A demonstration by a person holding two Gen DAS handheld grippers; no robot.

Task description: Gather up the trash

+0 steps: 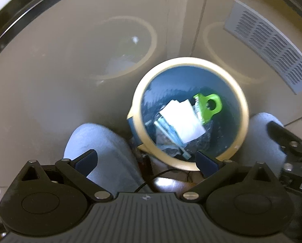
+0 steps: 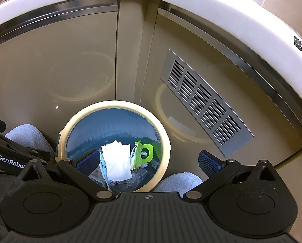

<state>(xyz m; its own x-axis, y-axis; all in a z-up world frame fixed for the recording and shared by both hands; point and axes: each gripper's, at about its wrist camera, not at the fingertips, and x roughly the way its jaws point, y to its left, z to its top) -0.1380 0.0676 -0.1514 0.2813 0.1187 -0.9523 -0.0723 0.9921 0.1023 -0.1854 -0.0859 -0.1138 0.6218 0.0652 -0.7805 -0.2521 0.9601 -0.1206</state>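
A round blue bin with a cream rim (image 1: 243, 105) (image 2: 165, 139) stands on the floor in the corner of beige cabinets. Inside lie a white paper (image 1: 183, 121) (image 2: 118, 160), a green plastic piece with a hole (image 1: 210, 105) (image 2: 145, 151) and crumpled wrappers (image 1: 169, 139) (image 2: 139, 175). My left gripper (image 1: 147, 162) hovers open above the bin's near edge, nothing between its fingers. My right gripper (image 2: 148, 161) is open too, above the bin, with its left pad (image 2: 89, 161) over the trash. The right gripper's body (image 1: 288, 147) shows at the right edge of the left wrist view.
A person's knees in light blue fabric (image 1: 102, 151) (image 1: 262, 129) (image 2: 27, 135) (image 2: 181, 179) flank the bin. A grey vent grille (image 1: 272, 44) (image 2: 203, 105) sits in the right cabinet door. A white countertop edge (image 2: 211, 6) runs overhead. Glossy doors reflect the bin.
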